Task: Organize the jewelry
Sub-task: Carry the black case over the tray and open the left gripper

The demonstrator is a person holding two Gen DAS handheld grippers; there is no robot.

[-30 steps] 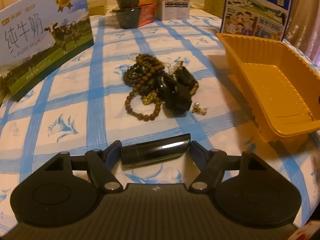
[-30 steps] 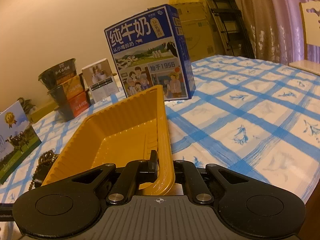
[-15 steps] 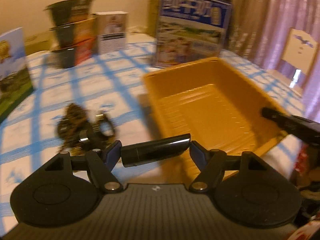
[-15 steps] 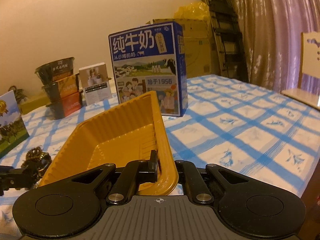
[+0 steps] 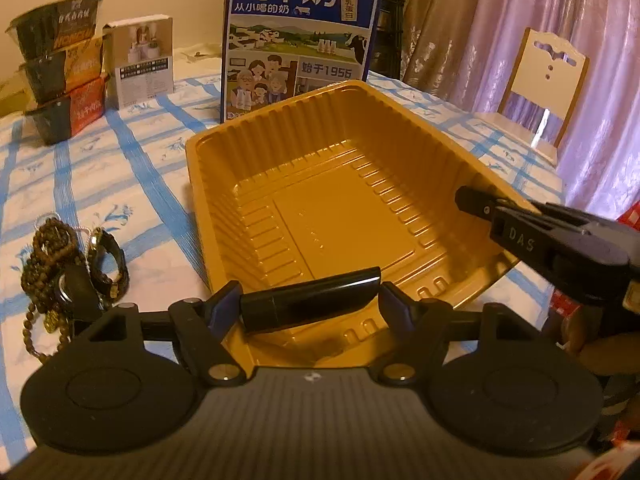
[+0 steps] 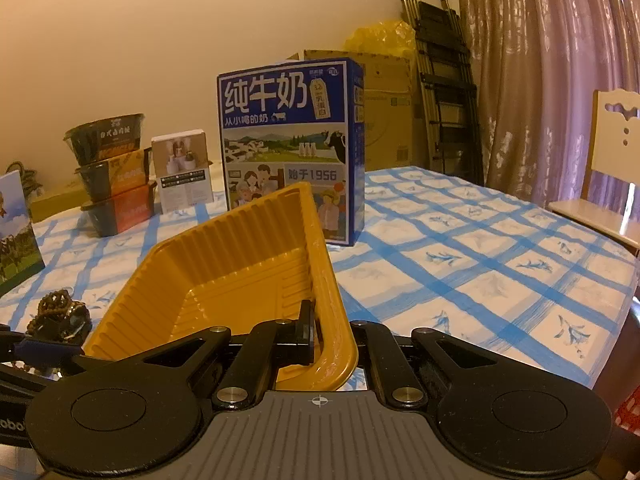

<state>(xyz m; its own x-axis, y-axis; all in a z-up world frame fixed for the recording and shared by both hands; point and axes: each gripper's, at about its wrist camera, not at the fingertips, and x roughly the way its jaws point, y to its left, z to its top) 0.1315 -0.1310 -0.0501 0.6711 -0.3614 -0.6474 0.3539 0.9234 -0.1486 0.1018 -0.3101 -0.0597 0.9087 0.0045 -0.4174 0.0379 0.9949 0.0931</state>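
- Our left hand-held gripper pinches a black tube crosswise between its fingers, above the near end of the yellow tray.
- Our right hand-held gripper clamps the tray's right rim.
- The jewelry pile, beads and dark bangles, lies on the worktop left of the tray.

I see a plain cream wall far behind the table, which has a blue-checked white cloth. Far right: pale mauve curtains, a folded black stepladder, cardboard boxes. White chair at right. Light warm, dim.
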